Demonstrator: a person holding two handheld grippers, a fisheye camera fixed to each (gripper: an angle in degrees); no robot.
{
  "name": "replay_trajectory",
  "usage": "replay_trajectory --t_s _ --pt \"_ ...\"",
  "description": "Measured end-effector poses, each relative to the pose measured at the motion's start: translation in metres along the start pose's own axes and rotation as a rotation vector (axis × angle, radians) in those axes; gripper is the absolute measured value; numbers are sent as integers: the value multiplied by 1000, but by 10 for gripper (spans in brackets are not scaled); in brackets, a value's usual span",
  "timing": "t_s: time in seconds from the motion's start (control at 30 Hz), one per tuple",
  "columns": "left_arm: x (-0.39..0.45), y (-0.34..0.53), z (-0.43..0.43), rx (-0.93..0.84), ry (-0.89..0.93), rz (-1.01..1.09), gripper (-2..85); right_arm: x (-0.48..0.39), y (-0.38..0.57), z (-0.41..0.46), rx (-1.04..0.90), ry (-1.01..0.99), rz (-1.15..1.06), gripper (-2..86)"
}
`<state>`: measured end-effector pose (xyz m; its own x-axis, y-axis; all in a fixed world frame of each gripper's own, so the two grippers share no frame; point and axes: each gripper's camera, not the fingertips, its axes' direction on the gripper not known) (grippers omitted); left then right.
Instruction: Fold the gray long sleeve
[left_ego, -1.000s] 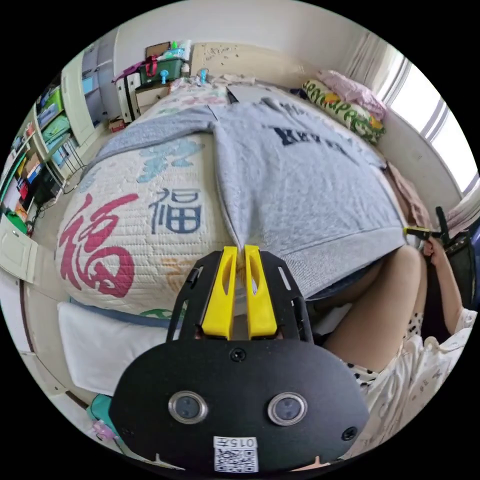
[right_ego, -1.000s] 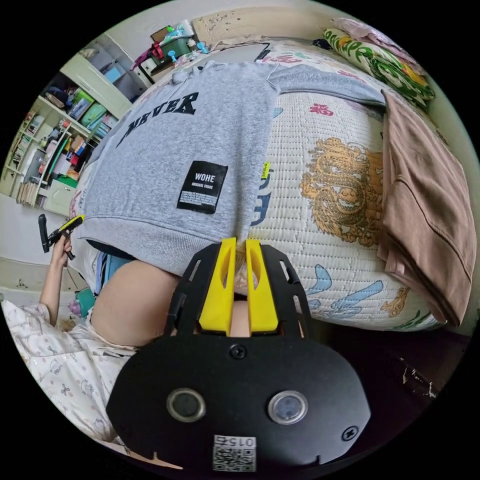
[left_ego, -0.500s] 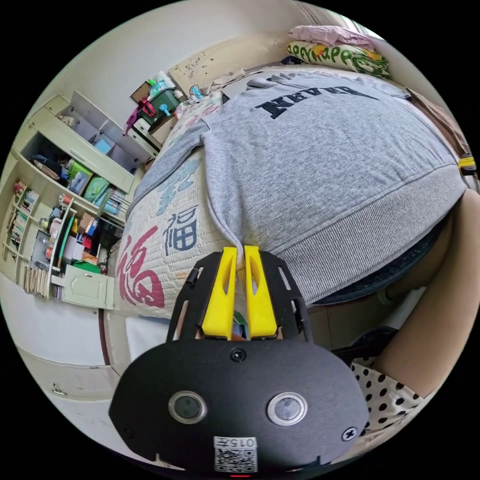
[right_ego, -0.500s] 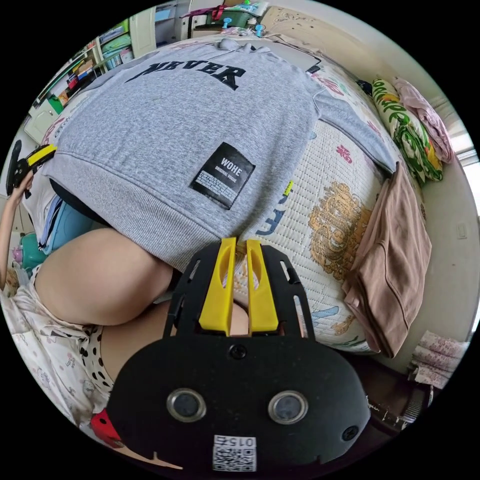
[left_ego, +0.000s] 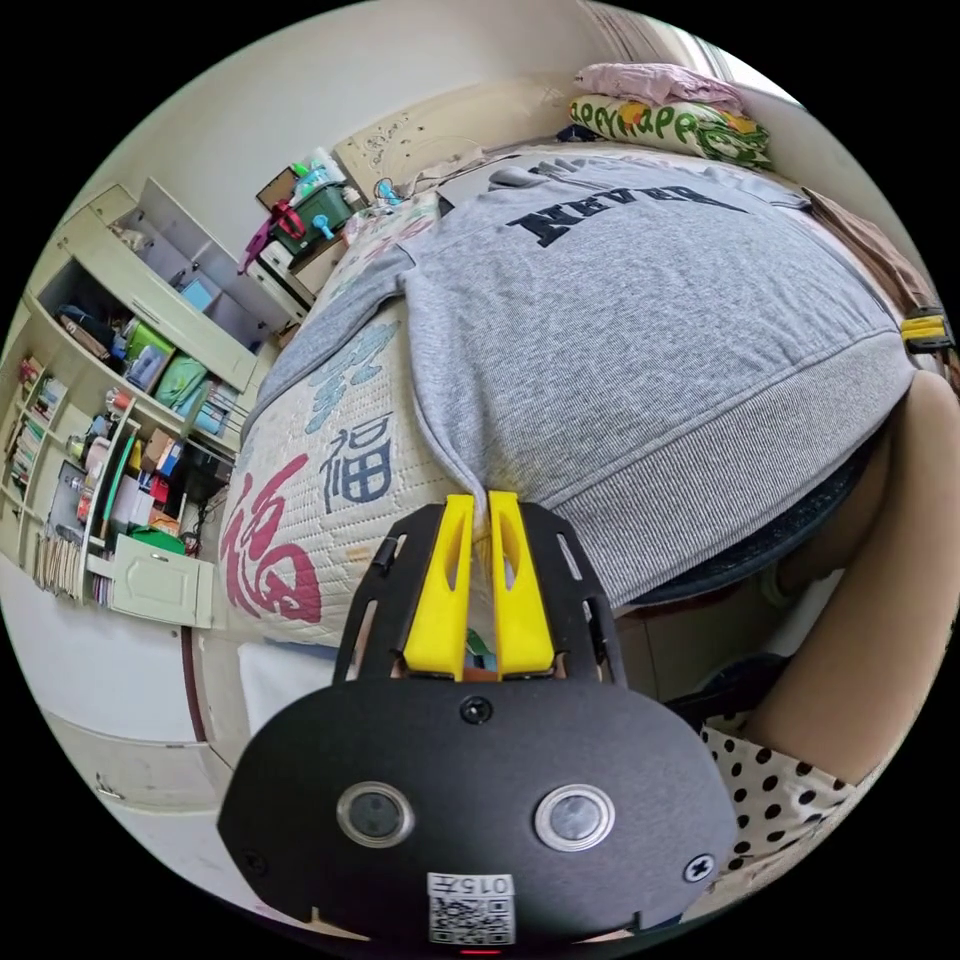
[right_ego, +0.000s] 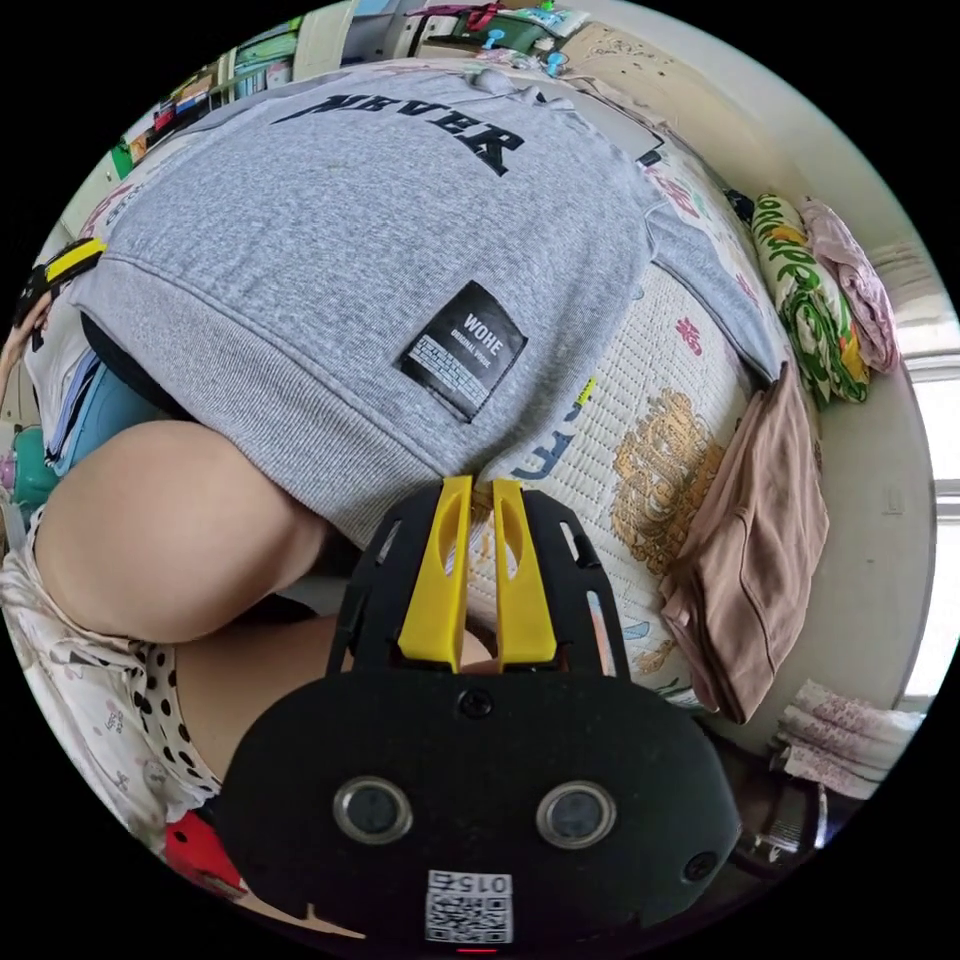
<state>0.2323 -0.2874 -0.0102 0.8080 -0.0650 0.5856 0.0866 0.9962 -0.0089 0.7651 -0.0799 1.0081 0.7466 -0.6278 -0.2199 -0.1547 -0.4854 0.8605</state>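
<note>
The gray long sleeve (left_ego: 620, 330) lies front-up on the bed, dark lettering on its chest and a black patch (right_ego: 463, 348) near the ribbed hem. My left gripper (left_ego: 478, 500) is shut on one hem corner, and the cloth runs up from between its yellow jaws. My right gripper (right_ego: 476, 488) is shut on the other hem corner. The hem (right_ego: 250, 390) hangs over the bed's near edge above the person's knee (right_ego: 160, 530). Each gripper's yellow tip pokes into the other's view: the right gripper (left_ego: 925, 330) and the left gripper (right_ego: 70, 262). One sleeve (left_ego: 330, 320) stretches out sideways.
A quilted bedspread (left_ego: 320, 480) with printed characters and a dragon (right_ego: 665, 470) covers the bed. A folded brown garment (right_ego: 760, 540) lies beside the sweatshirt. Pillows (right_ego: 810, 280) are at the head. Shelves and cabinets (left_ego: 110, 400) stand along the wall.
Both cameras have swung and rolled, so the sweatshirt looms larger. Both grippers stay shut on the hem corners, and the hem is drawn a little further over the bed edge.
</note>
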Motion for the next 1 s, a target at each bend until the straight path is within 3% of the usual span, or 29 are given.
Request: replay_trajectory --t_s 0.17,0.3,0.4,0.5,0.7,0.83,1.0 --pt "-24 -26 12 -29 75 19 19 33 -23 22 -177 69 -156 41" --pt "-59 -79 37 -187 249 172 21 61 -34 42 -301 118 -301 40" --pt "-83 -113 62 -318 376 200 21 96 -39 54 -356 73 -339 39" --pt "-88 -127 76 -366 384 204 22 137 -40 63 -379 2 -332 40" --pt "-91 -110 80 -285 331 203 21 186 -27 82 -368 12 -367 41" --pt "-98 -72 79 -133 303 191 21 209 -22 95 -374 25 -364 42" --pt "-119 -43 90 -65 348 111 22 232 -13 116 -373 83 -358 41"
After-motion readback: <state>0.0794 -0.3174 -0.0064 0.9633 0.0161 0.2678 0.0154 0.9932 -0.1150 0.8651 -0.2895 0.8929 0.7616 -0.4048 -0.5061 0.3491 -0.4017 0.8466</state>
